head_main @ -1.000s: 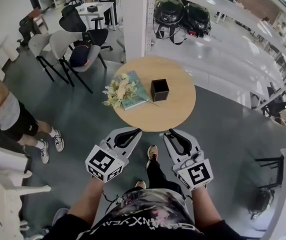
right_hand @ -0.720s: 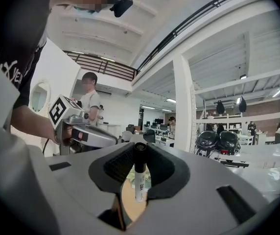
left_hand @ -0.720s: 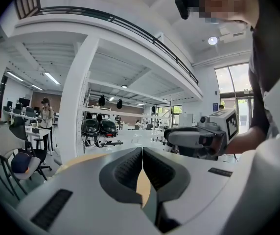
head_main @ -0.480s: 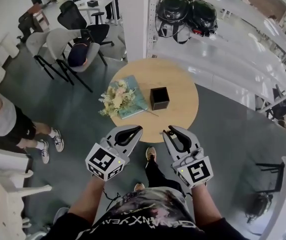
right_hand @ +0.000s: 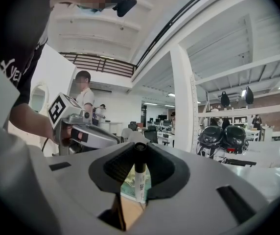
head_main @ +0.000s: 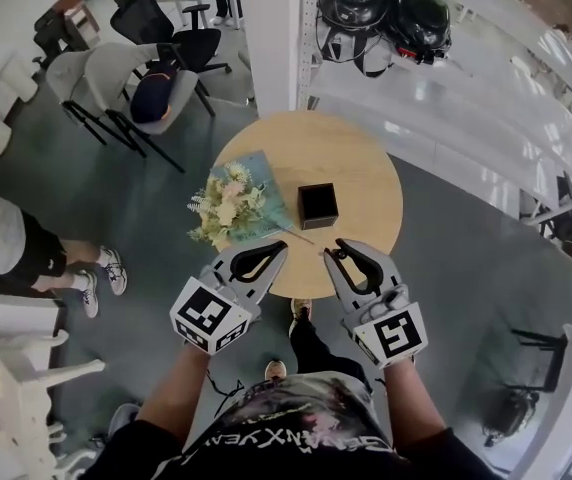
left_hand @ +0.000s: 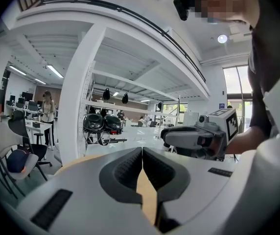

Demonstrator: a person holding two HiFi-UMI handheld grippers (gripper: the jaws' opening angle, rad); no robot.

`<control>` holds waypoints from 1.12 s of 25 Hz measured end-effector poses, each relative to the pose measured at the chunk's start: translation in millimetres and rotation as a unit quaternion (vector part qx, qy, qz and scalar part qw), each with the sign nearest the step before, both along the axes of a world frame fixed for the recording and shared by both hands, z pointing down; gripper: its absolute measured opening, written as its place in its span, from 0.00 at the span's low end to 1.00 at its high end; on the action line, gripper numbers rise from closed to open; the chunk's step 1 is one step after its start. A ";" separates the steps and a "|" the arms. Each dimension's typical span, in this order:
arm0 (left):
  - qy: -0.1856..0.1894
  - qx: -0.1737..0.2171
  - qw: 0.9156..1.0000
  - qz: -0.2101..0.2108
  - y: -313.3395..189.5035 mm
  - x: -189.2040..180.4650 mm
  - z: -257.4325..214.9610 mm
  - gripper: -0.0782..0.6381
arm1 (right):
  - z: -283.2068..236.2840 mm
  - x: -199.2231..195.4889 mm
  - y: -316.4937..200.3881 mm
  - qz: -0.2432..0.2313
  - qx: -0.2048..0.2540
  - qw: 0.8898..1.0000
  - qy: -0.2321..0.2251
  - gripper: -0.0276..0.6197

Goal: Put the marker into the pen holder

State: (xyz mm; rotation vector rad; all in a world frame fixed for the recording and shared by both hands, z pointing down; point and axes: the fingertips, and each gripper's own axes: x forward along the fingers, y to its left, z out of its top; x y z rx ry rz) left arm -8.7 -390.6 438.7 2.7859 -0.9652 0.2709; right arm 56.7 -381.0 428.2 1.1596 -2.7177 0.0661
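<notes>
Right gripper [right_hand: 140,150] is clamped on the marker [right_hand: 140,180], hovering at the near edge of the table [head_main: 366,163]. Holder [head_main: 318,205] sits mid-table, near the flowers [head_main: 218,206]. Left gripper [left_hand: 142,153] is pinched together on nothing.

My grey left gripper [head_main: 279,247] and right gripper [head_main: 334,252] carry black-and-white square-patterned cubes [head_main: 207,317], my marker [right_hand: 140,177] is white with a black cap, the pen holder [head_main: 318,205] black, the table [head_main: 366,173] pale wood, the book [head_main: 269,180] teal, the flowers [head_main: 221,206] cream.
</notes>
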 end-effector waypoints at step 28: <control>-0.009 -0.059 0.998 -0.004 -120.3 27.3 69.0 0.14 | 76.1 3.5 -137.6 -0.008 -0.010 1.000 0.006 0.16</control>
